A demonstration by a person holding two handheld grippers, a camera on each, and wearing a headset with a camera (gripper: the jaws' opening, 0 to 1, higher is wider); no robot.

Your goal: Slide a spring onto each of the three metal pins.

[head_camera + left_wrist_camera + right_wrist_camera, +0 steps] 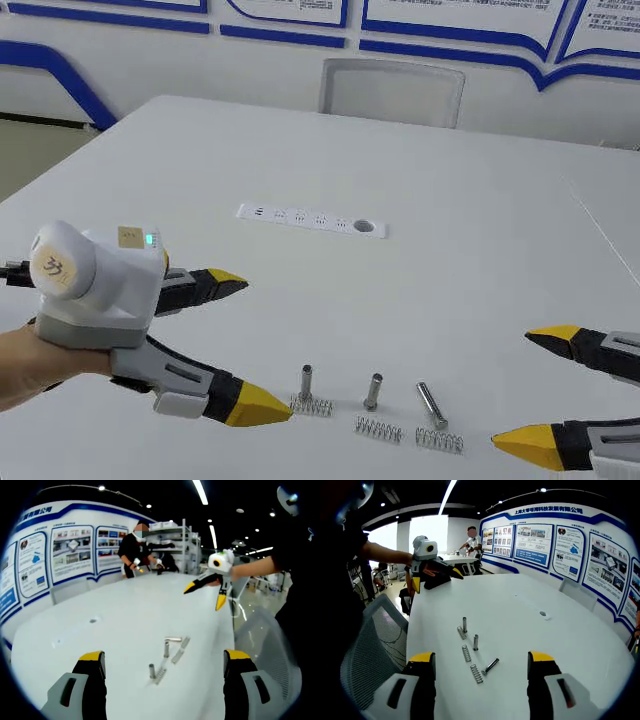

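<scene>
Checker: Grippers, state of each?

Recorder: Left gripper (pixel 258 347) released, jaws spread wide with nothing between them, held above the table (pixel 450 290) at the near left. Right gripper (pixel 518 387) likewise slack and empty, at the near right edge of the head view. Both are clear of the parts.

Checker: Pins?

Recorder: Three in a row on the table, between the two grippers. Left pin (pixel 306 380) and middle pin (pixel 374 390) stand upright. Right pin (pixel 431 404) lies tipped over on its side, as both gripper views confirm.

Checker: Springs?

Recorder: Three, all lying flat on the table, off the pins. Left spring (pixel 312 406) sits just beside the base of the left pin. Middle spring (pixel 378 430) and right spring (pixel 439 440) lie on the near side of their pins, close to them; contact cannot be told.

Checker: Anything else on the bench?

Recorder: White power strip (pixel 310 218) farther back, mid-table. Grey chair (pixel 392 90) at the far edge.
</scene>
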